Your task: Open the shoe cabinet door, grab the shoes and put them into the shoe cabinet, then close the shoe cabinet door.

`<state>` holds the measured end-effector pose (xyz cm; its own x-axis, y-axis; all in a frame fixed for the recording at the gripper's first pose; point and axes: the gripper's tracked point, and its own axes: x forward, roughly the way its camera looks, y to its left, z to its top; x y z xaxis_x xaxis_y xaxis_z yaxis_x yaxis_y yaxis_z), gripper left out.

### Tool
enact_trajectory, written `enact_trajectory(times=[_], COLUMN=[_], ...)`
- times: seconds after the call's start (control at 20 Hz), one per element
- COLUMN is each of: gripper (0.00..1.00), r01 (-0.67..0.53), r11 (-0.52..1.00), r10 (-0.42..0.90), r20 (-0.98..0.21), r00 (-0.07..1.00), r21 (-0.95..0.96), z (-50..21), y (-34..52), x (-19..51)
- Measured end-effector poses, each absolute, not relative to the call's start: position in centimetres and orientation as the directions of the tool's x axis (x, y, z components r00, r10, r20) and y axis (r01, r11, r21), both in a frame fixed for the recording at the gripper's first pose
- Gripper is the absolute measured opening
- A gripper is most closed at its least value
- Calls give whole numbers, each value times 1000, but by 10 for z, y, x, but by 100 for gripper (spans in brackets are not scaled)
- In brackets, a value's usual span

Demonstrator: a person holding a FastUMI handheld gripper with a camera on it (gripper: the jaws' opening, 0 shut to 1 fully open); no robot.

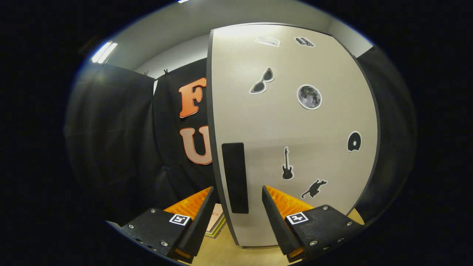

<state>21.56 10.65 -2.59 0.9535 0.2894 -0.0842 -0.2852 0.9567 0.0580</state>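
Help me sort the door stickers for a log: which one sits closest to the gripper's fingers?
The cat sticker, low on the cabinet door, just above one finger of the open gripper; the guitar sticker sits slightly higher.

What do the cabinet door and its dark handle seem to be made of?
The cabinet door, between the open gripper fingers, looks like matte beige laminated board: flat, even, dark edge band. Its handle looks like matte black plastic or metal; unclear which.
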Motion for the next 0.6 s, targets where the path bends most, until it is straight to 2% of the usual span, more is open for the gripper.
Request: enact_trajectory(times=[0.6], gripper=[80], r01=[-149], r11=[989], r10=[149], r20=[-57], r00=[987], r21=[2], z=[3], y=[38], x=[102])
